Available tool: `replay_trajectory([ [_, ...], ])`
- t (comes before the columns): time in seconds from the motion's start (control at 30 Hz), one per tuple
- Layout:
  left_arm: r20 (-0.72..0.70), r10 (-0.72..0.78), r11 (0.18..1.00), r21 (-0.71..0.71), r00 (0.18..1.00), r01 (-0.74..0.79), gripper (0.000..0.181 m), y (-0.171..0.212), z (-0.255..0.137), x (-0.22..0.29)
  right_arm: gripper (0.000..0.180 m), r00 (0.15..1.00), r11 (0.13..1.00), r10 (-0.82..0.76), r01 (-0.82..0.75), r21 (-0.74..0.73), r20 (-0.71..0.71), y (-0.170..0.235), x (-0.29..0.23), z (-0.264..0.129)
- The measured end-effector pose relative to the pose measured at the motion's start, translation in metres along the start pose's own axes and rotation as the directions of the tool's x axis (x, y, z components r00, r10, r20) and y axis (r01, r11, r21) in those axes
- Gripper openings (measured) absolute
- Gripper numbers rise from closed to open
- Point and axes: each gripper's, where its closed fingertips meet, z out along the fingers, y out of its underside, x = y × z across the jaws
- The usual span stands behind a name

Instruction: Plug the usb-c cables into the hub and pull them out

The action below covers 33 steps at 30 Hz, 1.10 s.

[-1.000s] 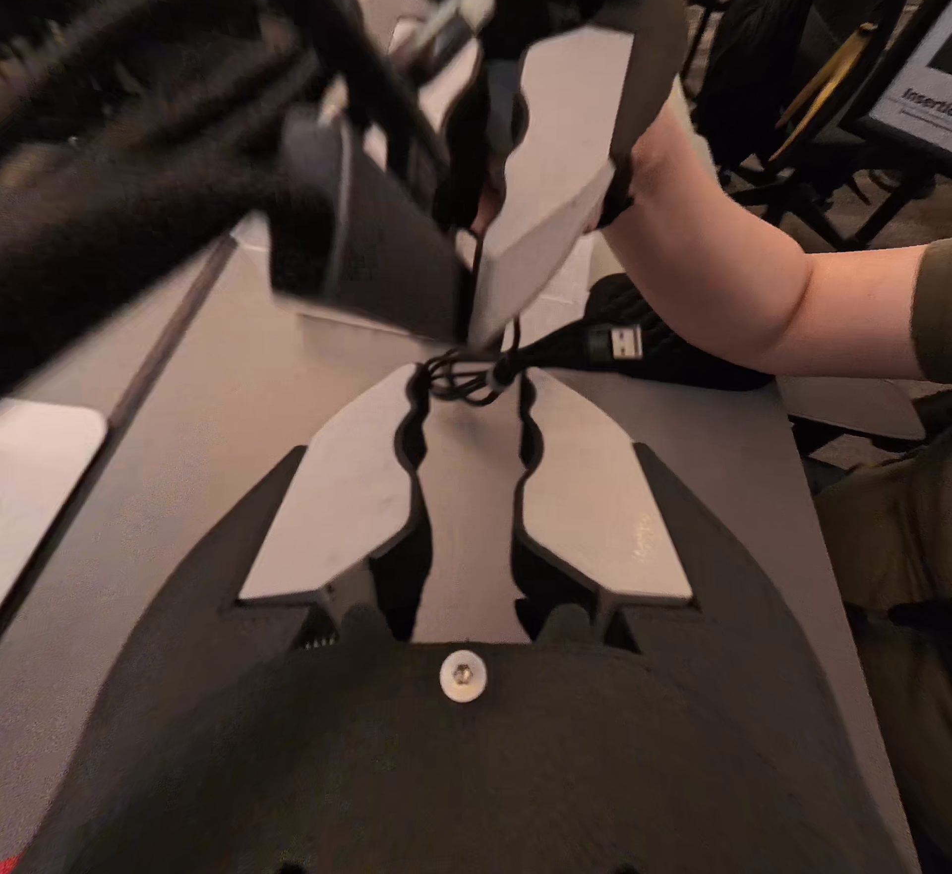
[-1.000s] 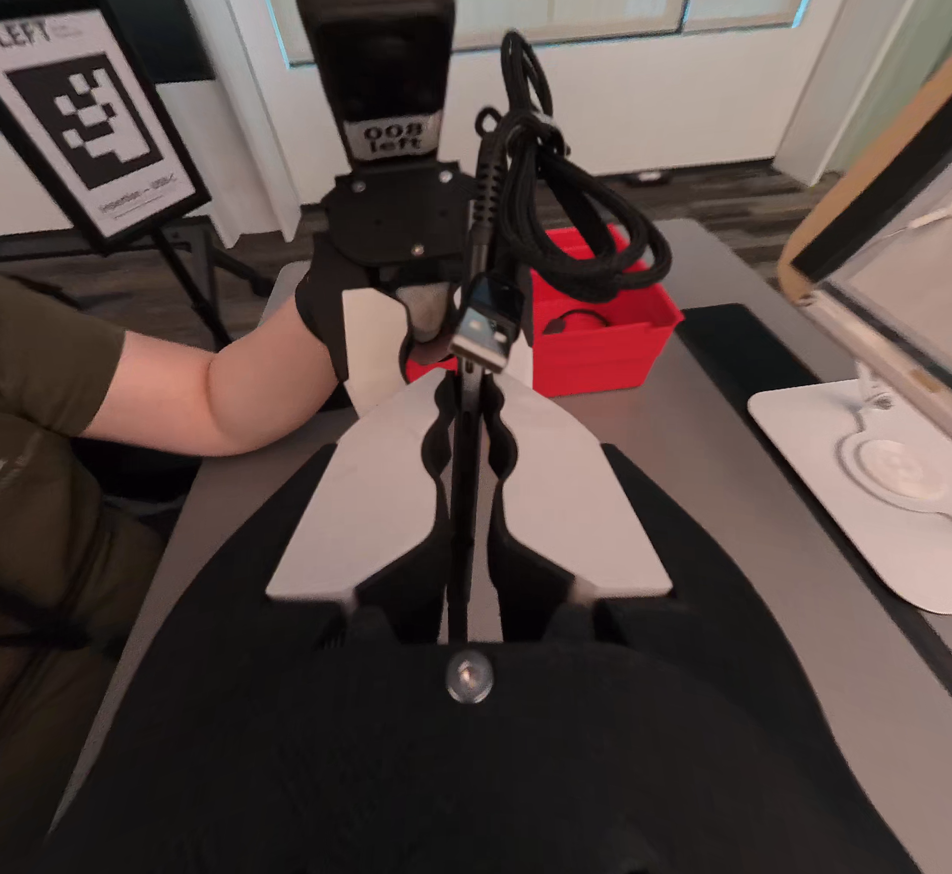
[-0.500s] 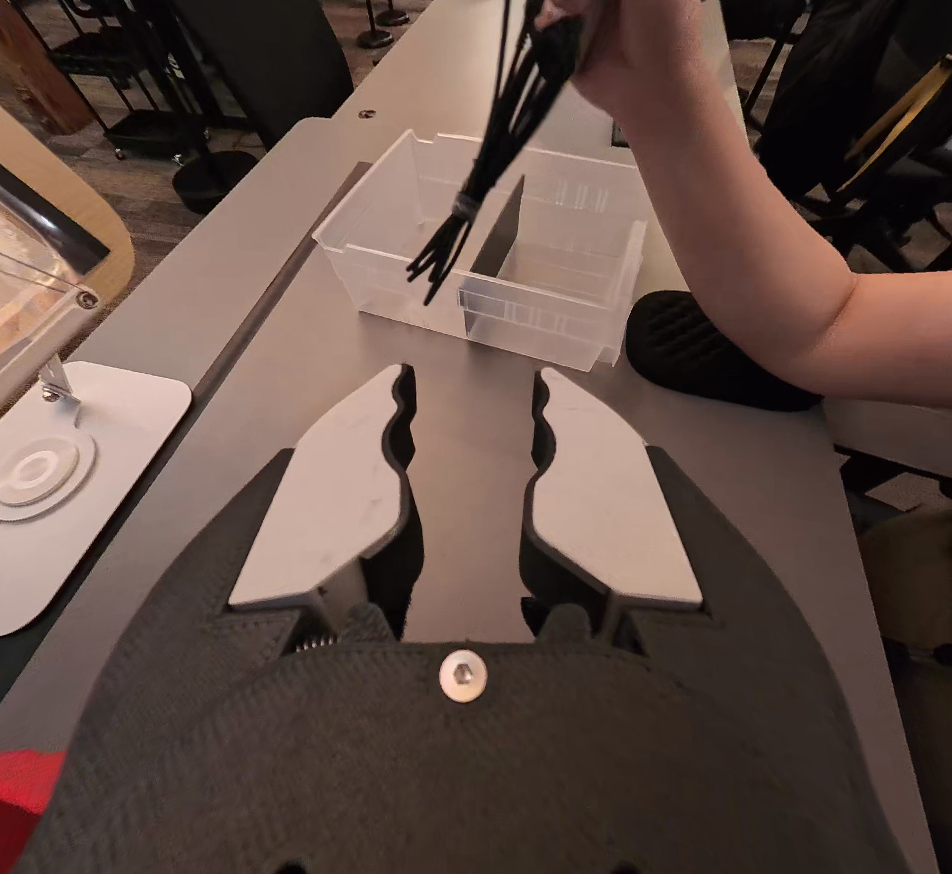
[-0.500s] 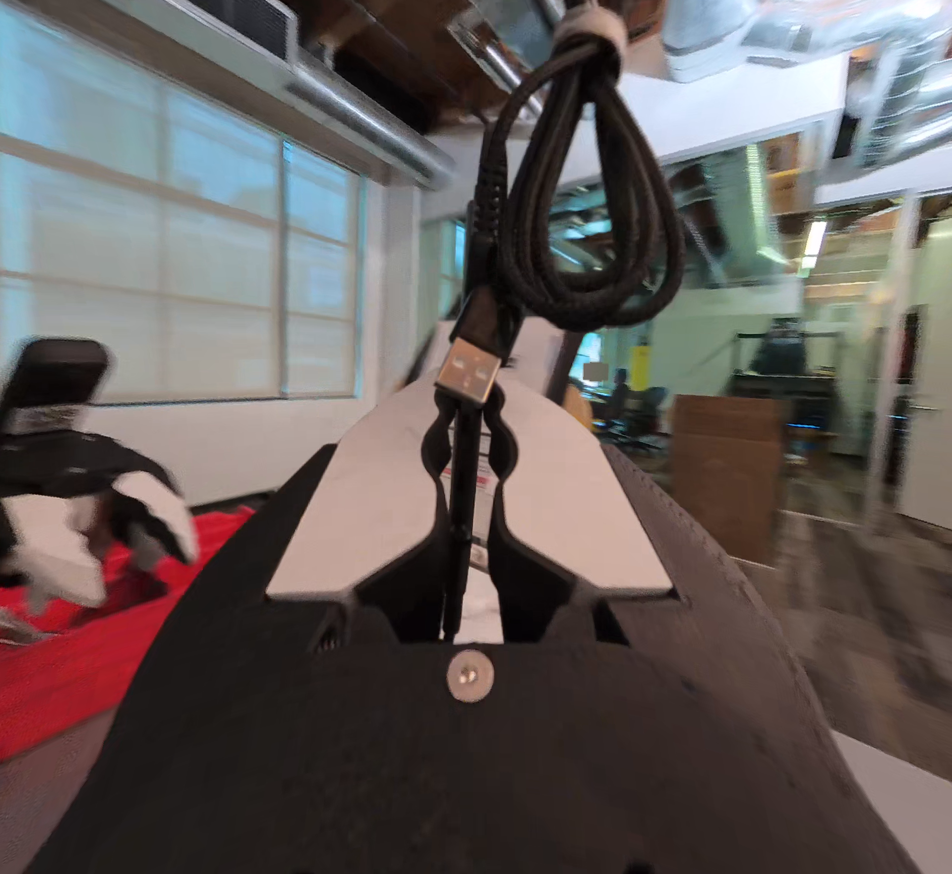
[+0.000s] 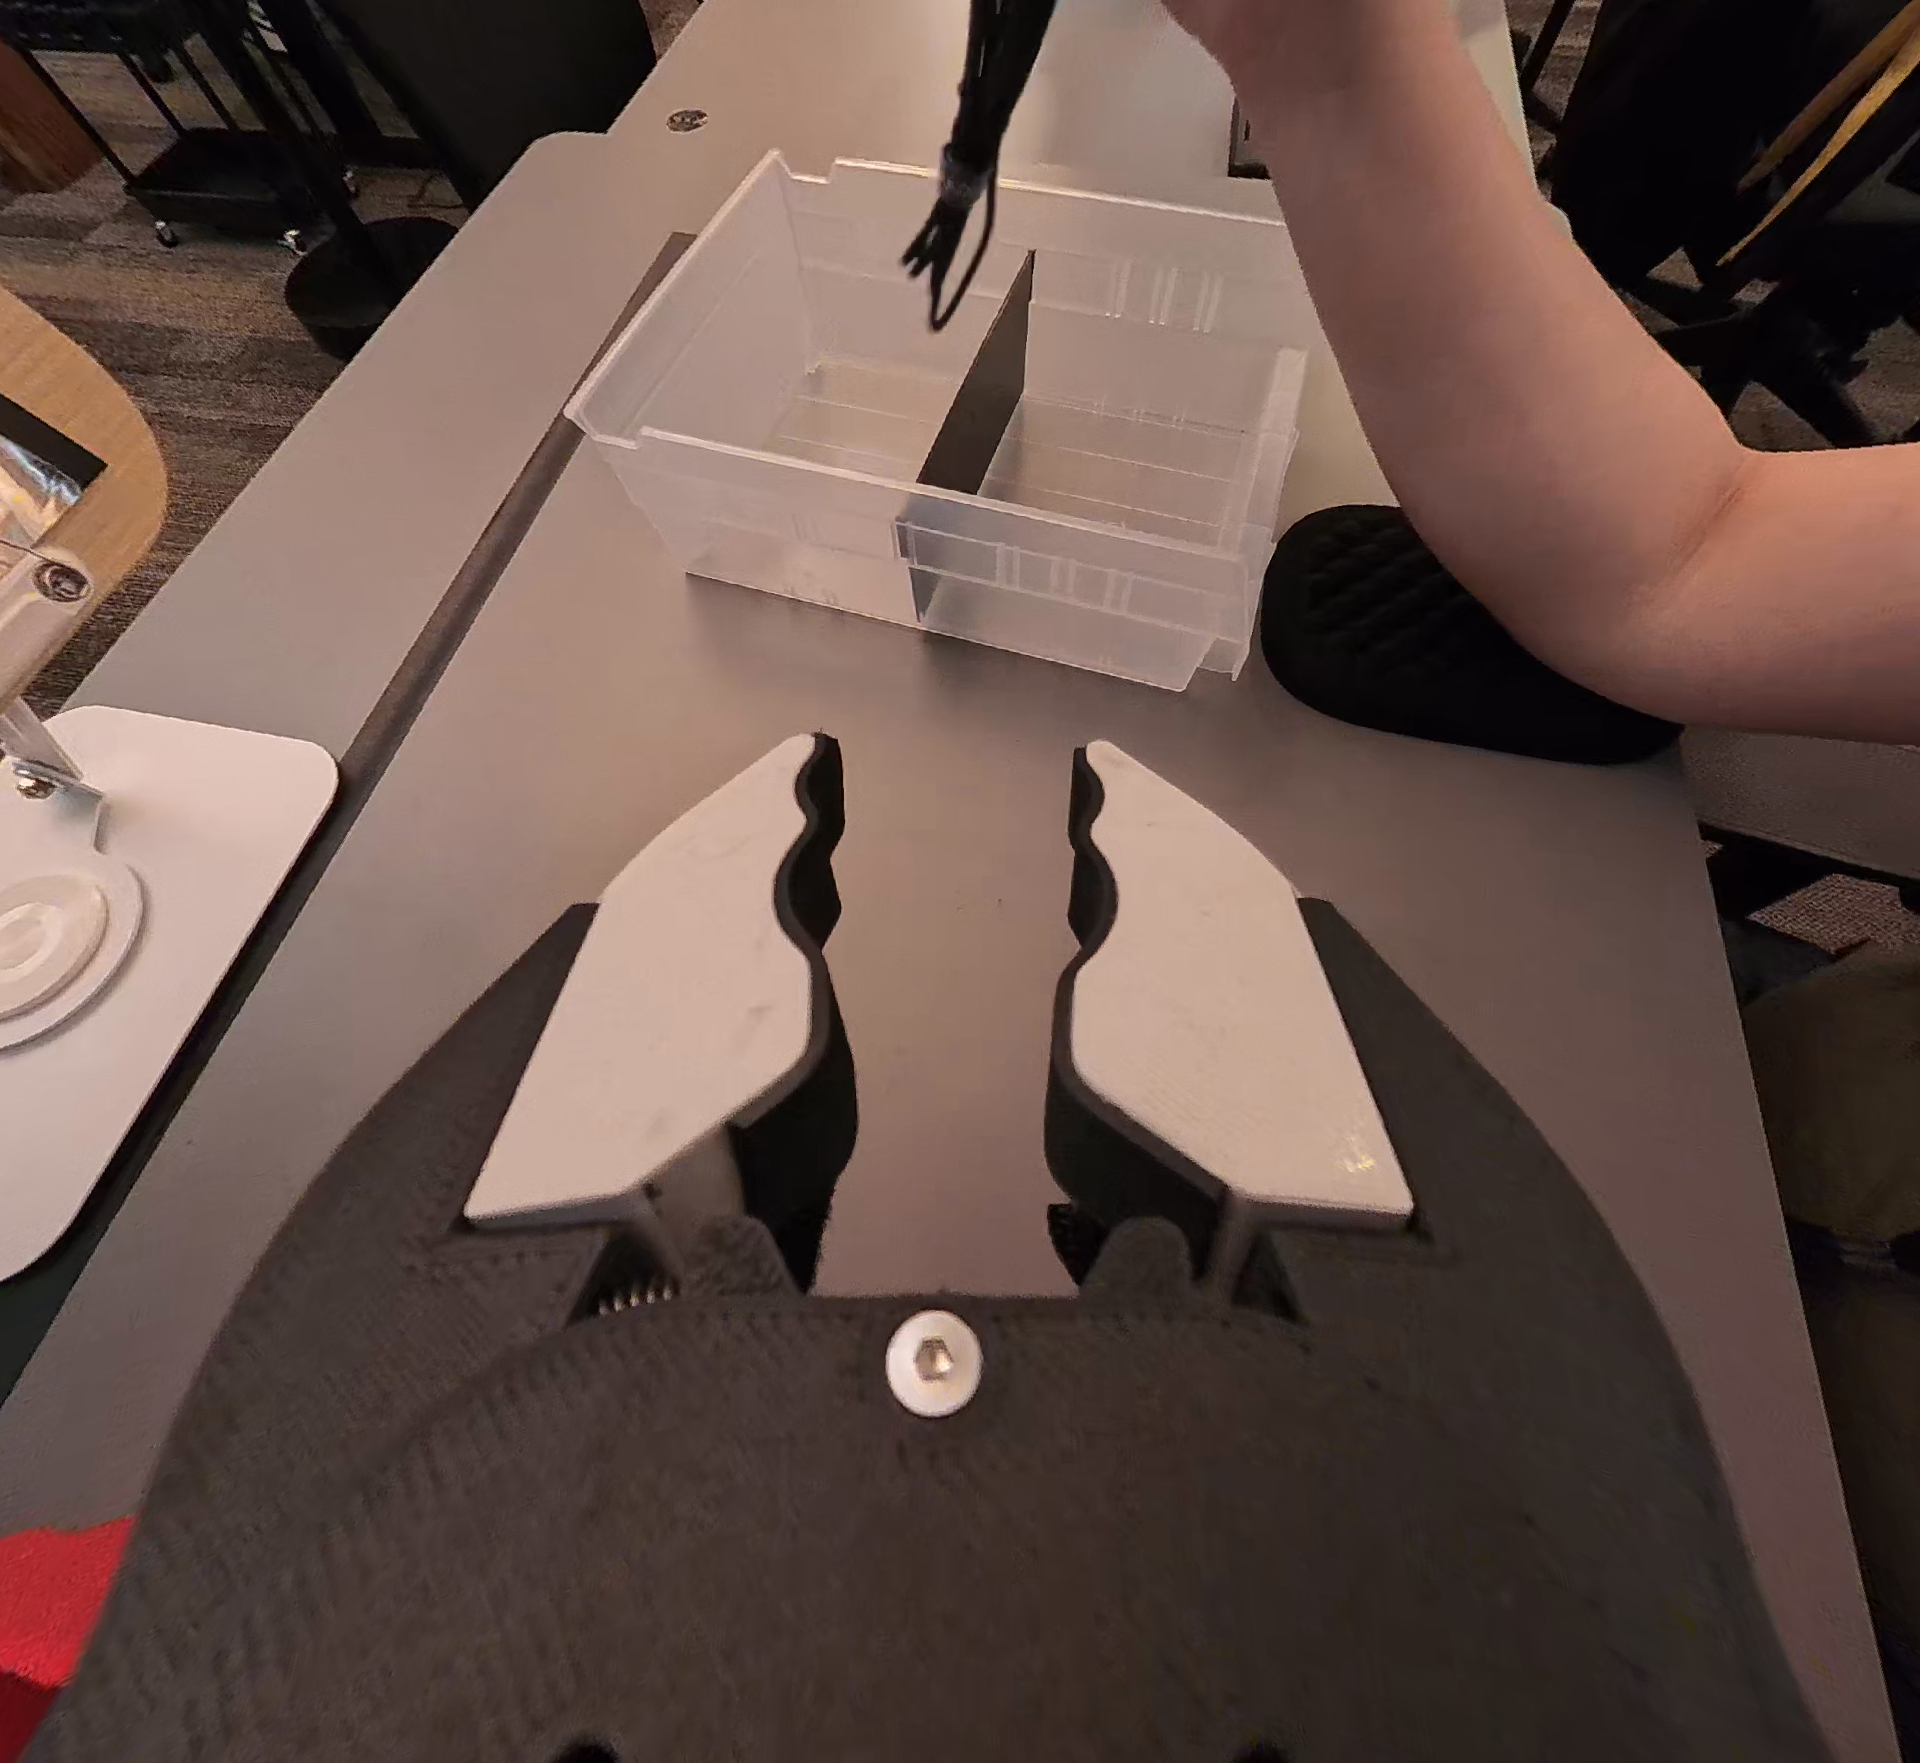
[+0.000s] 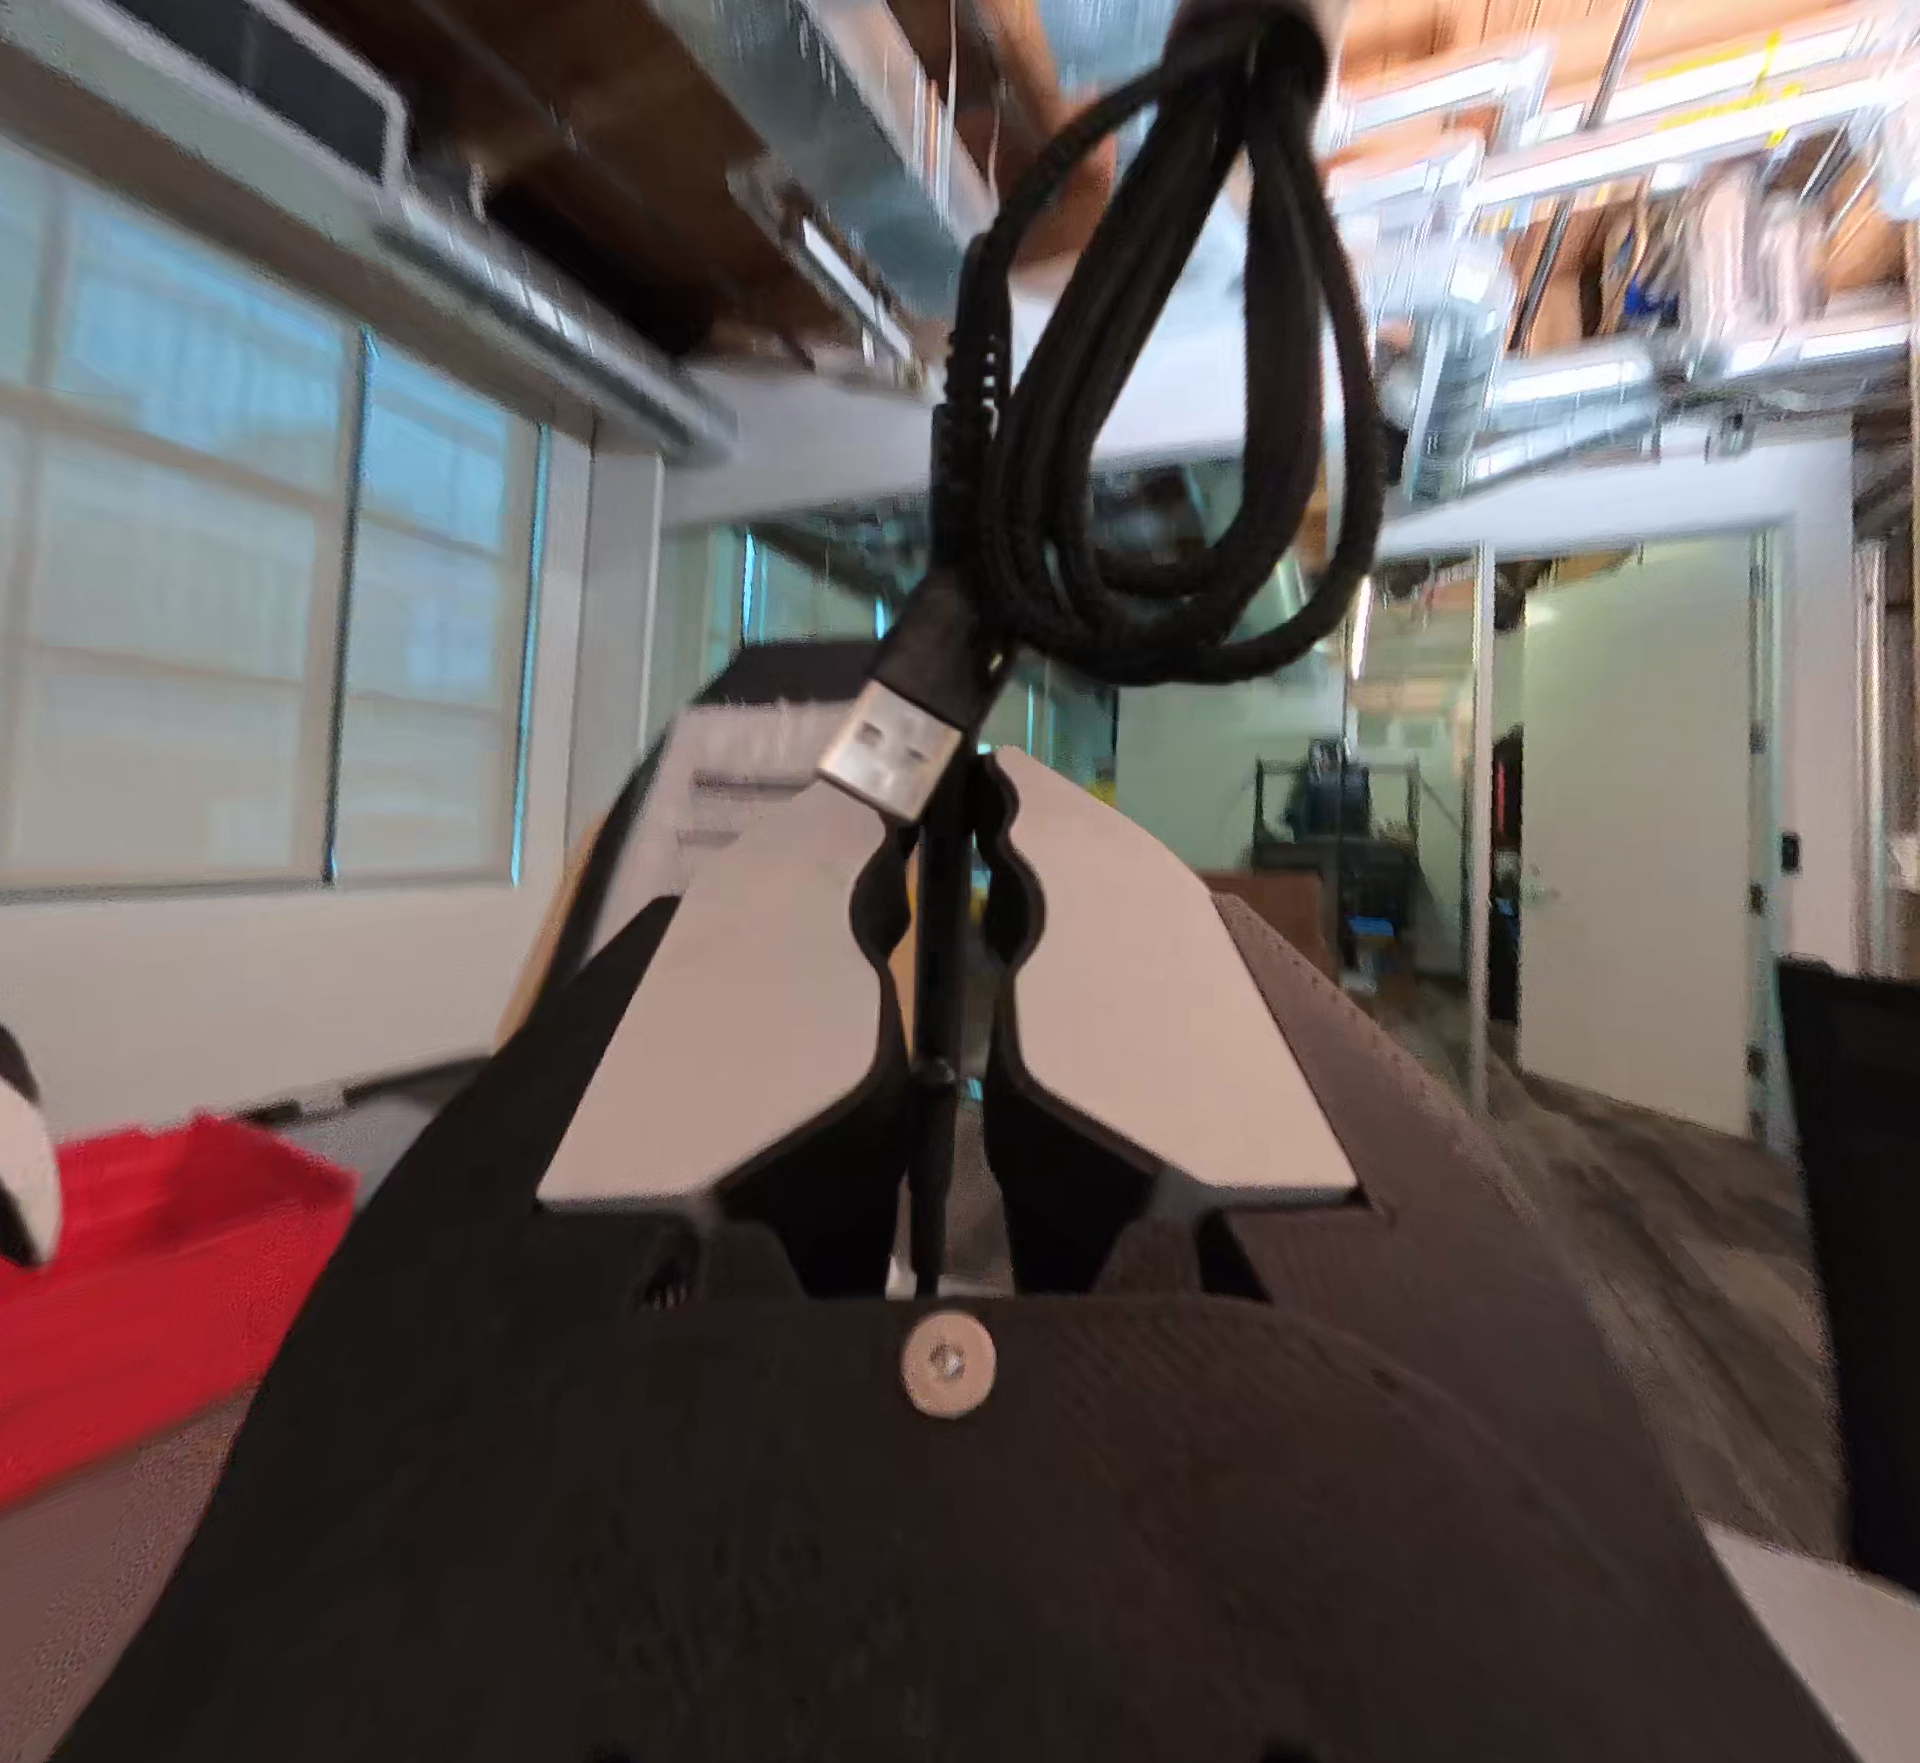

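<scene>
My right gripper is shut on a black braided cable, a coiled bundle tied with a grey strap, with a silver USB plug hanging near the fingertips. It points up toward the ceiling. In the left wrist view the same cable bundle hangs from the raised hand above a clear plastic bin with a black divider. My left gripper is open and empty over the grey table, short of the bin. No hub is in view.
A black wrist pad lies right of the bin under the person's forearm. A white stand base sits at the left. A red bin shows at the lower left of the right wrist view. Chairs stand beyond the table. The gap from one gripper's tips to the other's is roughly 30 cm.
The right gripper has lifted the cable bundle high and tilted upward, away from the left gripper. The left gripper has drawn back and opened slightly wider, with the clear bin now in view.
</scene>
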Motion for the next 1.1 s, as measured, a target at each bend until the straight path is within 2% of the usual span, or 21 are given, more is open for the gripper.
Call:
replay_trajectory([
  [0.07,-0.004,0.0,1.0,-0.004,1.0,0.0,0.041,0.001,0.001,0.001,0.011,0.999,0.992,-0.039,0.035,-0.119,-0.032,0.027,0.014,0.0],
  [0.2,-0.008,0.013,1.0,-0.026,1.0,-0.013,0.041,0.004,0.004,0.003,0.011,1.0,0.94,0.017,-0.007,-0.34,0.026,0.081,0.024,-0.005],
  [0.3,-0.013,0.017,0.999,-0.037,1.0,-0.018,0.041,0.005,0.006,0.004,0.011,0.993,0.851,-0.014,0.072,-0.519,0.116,0.119,0.021,-0.016],
  [0.43,-0.021,0.014,0.999,-0.05,1.0,-0.015,0.041,0.007,0.008,0.004,0.01,0.97,0.729,0.108,0.071,-0.681,0.217,0.149,0.008,-0.04],
  [0.6,-0.035,0.017,0.998,-0.059,0.999,-0.019,0.04,0.008,0.01,0.007,0.01,0.952,0.621,0.166,0.102,-0.777,0.258,0.166,0.007,-0.071],
  [0.73,-0.042,0.022,0.997,-0.069,0.999,-0.024,0.04,0.009,0.012,0.01,0.01,0.964,0.518,0.136,0.128,-0.846,0.229,0.179,0.016,-0.087],
  [0.87,-0.049,0.026,0.996,-0.085,0.998,-0.03,0.04,0.011,0.013,0.012,0.011,0.974,0.305,0.105,0.159,-0.939,0.2,0.213,0.025,-0.112],
  [1.0,-0.052,0.029,0.995,-0.094,0.998,-0.033,0.039,0.013,0.015,0.013,0.011,0.968,0.245,0.113,0.192,-0.95,0.225,0.227,0.017,-0.112],
  [1.1,-0.056,0.025,0.995,-0.099,0.998,-0.03,0.039,0.013,0.017,0.013,0.012,0.949,0.186,0.097,0.278,-0.942,0.299,0.235,0.005,-0.11],
])
